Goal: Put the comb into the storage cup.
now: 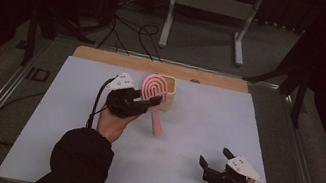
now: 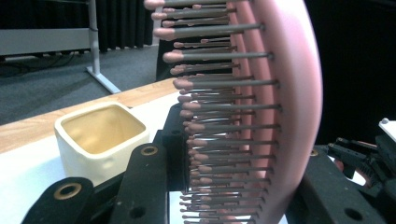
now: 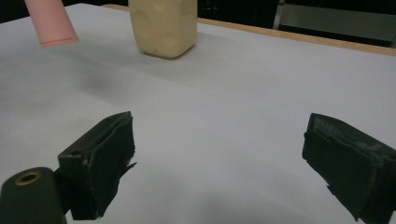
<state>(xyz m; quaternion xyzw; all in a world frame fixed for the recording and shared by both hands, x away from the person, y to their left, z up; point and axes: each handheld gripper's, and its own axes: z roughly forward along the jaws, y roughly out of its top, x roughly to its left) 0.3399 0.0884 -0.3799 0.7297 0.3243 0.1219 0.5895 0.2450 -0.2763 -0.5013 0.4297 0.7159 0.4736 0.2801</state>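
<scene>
My left gripper (image 1: 149, 100) is shut on a pink hairbrush (image 1: 154, 87), clamped across its bristled head. In the left gripper view the grey bristles with pink tips (image 2: 219, 107) stand between the two black jaws. The brush handle (image 1: 157, 121) slants down toward the person, and its end (image 3: 49, 21) hangs just over the sheet. A cream square cup (image 1: 169, 92) stands upright right behind the brush, empty inside (image 2: 100, 135). My right gripper (image 1: 214, 156) rests near the front right of the sheet, open, with nothing between its pads (image 3: 219, 163).
A white sheet (image 1: 206, 124) covers the table, with a wooden strip (image 1: 106, 56) bare along the far edge. Beyond it are a metal stand (image 1: 169, 16) and cables on the grey floor (image 1: 131, 30). The other gripper (image 2: 359, 156) shows far off in the left gripper view.
</scene>
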